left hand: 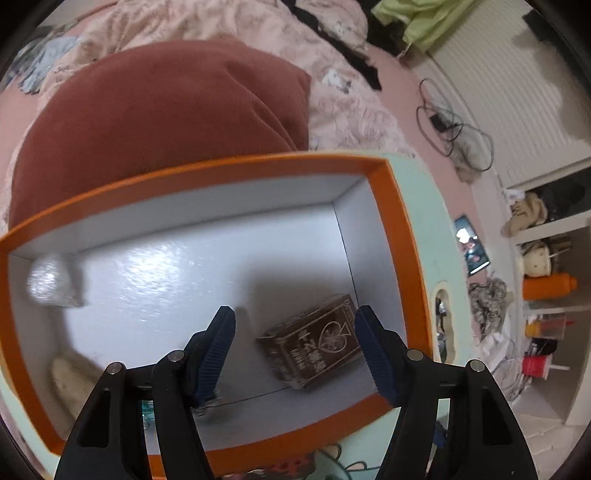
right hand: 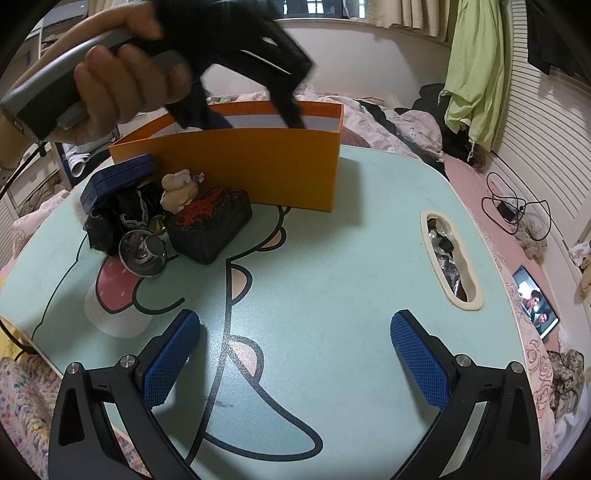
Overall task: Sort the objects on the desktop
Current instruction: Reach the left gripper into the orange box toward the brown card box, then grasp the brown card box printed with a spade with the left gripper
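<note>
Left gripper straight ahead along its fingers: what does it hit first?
Most likely the brown card box lying on the white floor of the orange box. It sits between the open fingers of the left gripper, untouched; depth is unclear.

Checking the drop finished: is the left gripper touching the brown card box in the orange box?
Apart. The left wrist view shows the left gripper open, with white floor between each pad and the card box.

Pink bed (right hand: 480,177), white slatted wall (right hand: 535,129), curtained window (right hand: 321,7).
</note>
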The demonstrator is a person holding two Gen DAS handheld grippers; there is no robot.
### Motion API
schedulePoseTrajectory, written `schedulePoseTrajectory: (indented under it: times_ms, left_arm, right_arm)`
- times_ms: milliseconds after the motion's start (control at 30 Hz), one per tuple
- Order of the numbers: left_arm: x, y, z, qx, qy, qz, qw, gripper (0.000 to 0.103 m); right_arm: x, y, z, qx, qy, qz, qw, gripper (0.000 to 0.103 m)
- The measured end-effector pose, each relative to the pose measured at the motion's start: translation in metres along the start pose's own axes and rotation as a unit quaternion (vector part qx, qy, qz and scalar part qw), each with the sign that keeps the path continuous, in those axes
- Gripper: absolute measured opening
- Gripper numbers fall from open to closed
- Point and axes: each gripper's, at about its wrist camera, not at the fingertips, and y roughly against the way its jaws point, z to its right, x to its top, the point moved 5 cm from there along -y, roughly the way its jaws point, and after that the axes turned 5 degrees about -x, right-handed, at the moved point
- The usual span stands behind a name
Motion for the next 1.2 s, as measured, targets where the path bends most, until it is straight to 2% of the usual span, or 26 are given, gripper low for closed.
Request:
schedulePoseTrajectory:
  times_ms: [67, 133, 233, 333, 400, 433, 633, 700, 733, 900, 933, 967, 1000, 1033, 1167, 1200]
  left_arm:
    - [0.000, -0.011, 0.004, -0.001, 0.014, -0.013, 0.9998, 0.068]
    - [0.005, -0.014, 0.007, 0.002, 0.020, -0.001, 0.9998, 0.068]
    - [0.008, -0.017, 0.012, -0.007, 0.032, -0.003, 0.9995, 0.068]
    - [0.009, -0.027, 0.018, 0.015, 0.015, 0.002, 0.9998, 0.069]
    - [0.006, -0.031, 0.021, 0.057, -0.003, 0.010, 0.9983, 0.076]
    - [0.006, -0.031, 0.020, 0.067, -0.002, 0.017, 0.9976, 0.079]
    - [0.003, -0.025, 0.005, 0.055, -0.016, 0.037, 0.9977, 0.079]
    - [0.003, -0.021, 0.000, 0.049, -0.014, 0.043, 0.9978, 0.072]
    - [0.003, -0.018, -0.002, 0.040, -0.009, 0.045, 0.9981, 0.059]
    - [0.006, -0.011, -0.014, 0.038, -0.011, 0.061, 0.9974, 0.057]
    - [0.006, -0.009, -0.016, 0.033, -0.006, 0.062, 0.9975, 0.052]
    - [0.008, -0.004, -0.017, 0.028, -0.003, 0.075, 0.9968, 0.031]
    - [0.010, 0.004, -0.017, 0.023, -0.004, 0.092, 0.9955, 0.021]
    - [0.012, 0.012, -0.017, 0.022, -0.006, 0.098, 0.9949, 0.001]
    - [0.013, 0.032, -0.021, 0.011, -0.005, 0.104, 0.9945, 0.001]
    - [0.013, 0.033, -0.022, 0.017, -0.003, 0.104, 0.9944, 0.006]
  right_arm:
    - [0.000, 0.000, 0.000, 0.000, 0.000, 0.000, 1.000, 0.103]
    - [0.000, 0.000, 0.000, 0.001, 0.000, 0.000, 1.000, 0.103]
    - [0.000, 0.002, 0.000, 0.001, 0.000, 0.000, 1.000, 0.103]
    - [0.000, 0.004, 0.000, 0.002, 0.000, 0.001, 1.000, 0.103]
    - [-0.001, 0.004, 0.000, 0.001, 0.000, 0.000, 1.000, 0.103]
    - [-0.001, 0.003, 0.000, 0.001, 0.000, 0.000, 1.000, 0.103]
    - [-0.001, 0.003, 0.000, 0.002, 0.000, 0.000, 1.000, 0.103]
    - [-0.001, 0.004, 0.000, 0.002, 0.000, 0.000, 1.000, 0.103]
    - [-0.001, 0.004, 0.000, 0.002, -0.001, 0.000, 1.000, 0.103]
    - [-0.002, 0.003, 0.001, 0.002, 0.000, 0.001, 1.000, 0.103]
    - [-0.002, 0.003, 0.001, 0.002, 0.000, 0.001, 1.000, 0.103]
    - [-0.002, 0.004, 0.001, 0.002, 0.000, 0.001, 1.000, 0.103]
    - [-0.002, 0.003, 0.001, 0.001, 0.001, 0.001, 1.000, 0.103]
    - [-0.002, 0.004, 0.001, 0.001, 0.000, 0.001, 1.000, 0.103]
    - [-0.002, 0.003, 0.001, 0.001, 0.000, 0.001, 1.000, 0.103]
    - [-0.002, 0.003, 0.001, 0.001, 0.000, 0.001, 1.000, 0.103]
